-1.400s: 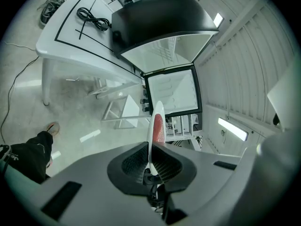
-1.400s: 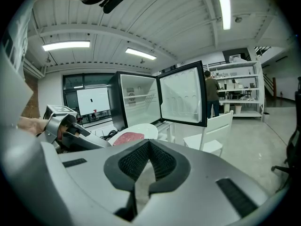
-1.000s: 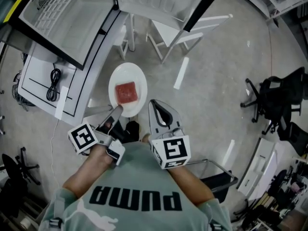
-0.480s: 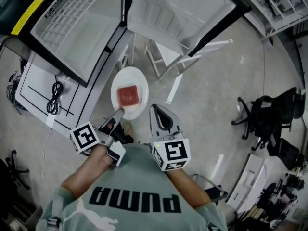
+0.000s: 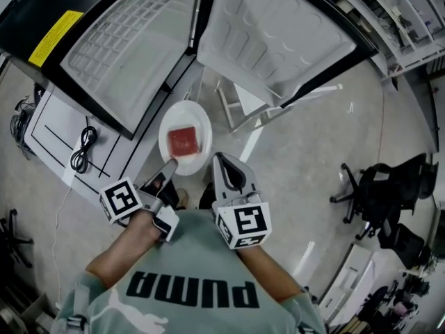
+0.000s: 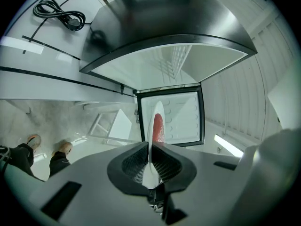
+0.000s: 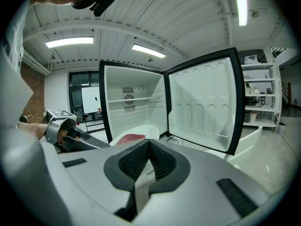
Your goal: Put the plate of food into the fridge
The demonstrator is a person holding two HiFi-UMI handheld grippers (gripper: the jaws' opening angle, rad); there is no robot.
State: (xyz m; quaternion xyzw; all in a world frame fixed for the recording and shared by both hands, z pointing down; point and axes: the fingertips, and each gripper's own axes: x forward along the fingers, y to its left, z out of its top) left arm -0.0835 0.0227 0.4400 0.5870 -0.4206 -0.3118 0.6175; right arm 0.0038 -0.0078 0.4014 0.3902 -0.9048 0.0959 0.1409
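The plate [image 5: 197,119] was out in the air in front of the open fridge [image 5: 128,51], not yet inside it. A flat red slab of food [image 5: 183,140] lay in its middle. The left gripper [image 5: 169,167] had the near rim pinched between its jaws, which were closed down to a narrow slit on the thin white edge. That was the only grip on the plate. The right gripper [image 5: 224,168] was just beside it, to the right of the plate and apart from it, with its jaws pressed together on nothing.

Both grippers pointed toward the fridge. Its white cavity stood bare apart from a wire shelf, and its door [image 5: 278,33] was swung wide to the right. A white chair [image 5: 240,110] stood on the floor under that door. To the left of the fridge was a low white cabinet [image 5: 52,127] with a coiled black cable [image 5: 83,149] lying on top. Black office chairs [image 5: 372,190] stood well off to the right.
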